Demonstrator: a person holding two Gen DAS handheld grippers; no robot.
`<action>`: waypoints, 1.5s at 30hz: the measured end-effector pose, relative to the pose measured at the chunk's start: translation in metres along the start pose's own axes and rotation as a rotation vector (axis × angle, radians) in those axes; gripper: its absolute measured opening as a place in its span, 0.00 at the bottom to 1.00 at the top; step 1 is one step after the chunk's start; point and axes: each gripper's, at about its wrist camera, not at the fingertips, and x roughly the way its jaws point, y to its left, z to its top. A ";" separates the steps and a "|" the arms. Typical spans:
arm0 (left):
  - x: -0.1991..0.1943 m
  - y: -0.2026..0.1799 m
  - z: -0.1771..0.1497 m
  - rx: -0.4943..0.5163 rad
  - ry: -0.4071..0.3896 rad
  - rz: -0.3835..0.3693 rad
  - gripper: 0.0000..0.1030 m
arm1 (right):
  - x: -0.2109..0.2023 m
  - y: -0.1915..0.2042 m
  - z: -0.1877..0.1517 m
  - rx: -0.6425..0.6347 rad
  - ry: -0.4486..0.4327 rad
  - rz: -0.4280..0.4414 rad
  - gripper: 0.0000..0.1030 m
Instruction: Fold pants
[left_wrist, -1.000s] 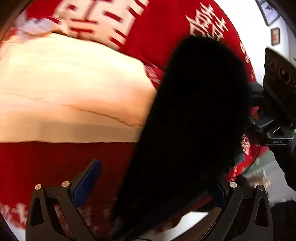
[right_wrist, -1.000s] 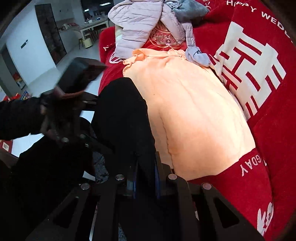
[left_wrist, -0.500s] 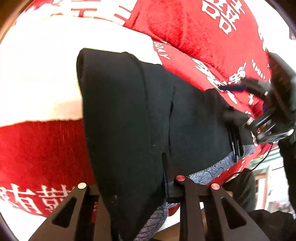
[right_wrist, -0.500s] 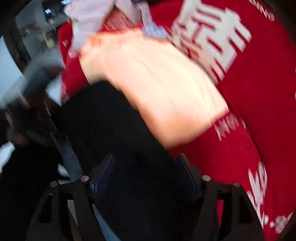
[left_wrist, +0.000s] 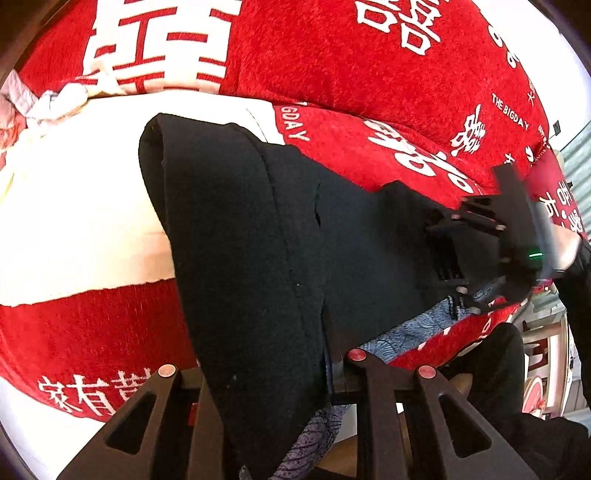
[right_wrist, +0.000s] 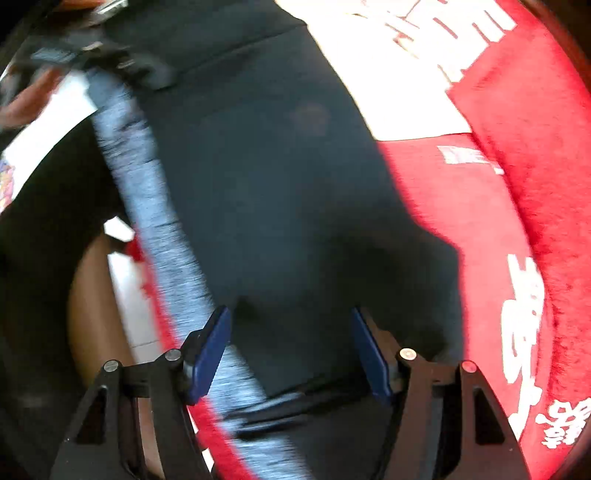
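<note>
Item: black fabric pants (left_wrist: 240, 258), thick, with a grey patterned lining (left_wrist: 402, 332) exposed at the lower edge. In the left wrist view the pants are seen filling the centre of the frame, draped across a red plush cover with white characters (left_wrist: 332, 74); a rounded fold is raised at the upper left of the garment.

Left claw (left_wrist: 266, 373): closed narrowly on the folded black cloth, which is pinched between the fingers at the bottom centre of the frame.

Right claw (right_wrist: 291, 350): jaws are closing but stand wide; the blue pads (right_wrist: 208, 343) are seen apart from the cloth, with the black fabric lying between and beyond them. The same claw appears at the right of the left wrist view, over the garment's far end.

Adjacent: a cream-coloured cloth (left_wrist: 74, 221) is spread on the red cover, at the left of the frame, partly overlapped by the pants. The right wrist view is blurred.
</note>
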 end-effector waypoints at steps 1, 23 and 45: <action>-0.002 -0.003 0.001 0.006 -0.002 0.005 0.21 | 0.015 -0.001 -0.001 -0.033 0.063 -0.015 0.68; -0.007 -0.222 0.055 0.267 0.027 -0.010 0.19 | -0.114 -0.042 -0.170 0.641 -0.319 -0.250 0.78; 0.200 -0.414 0.064 0.436 0.355 0.170 0.21 | -0.082 -0.015 -0.339 1.018 -0.299 -0.228 0.78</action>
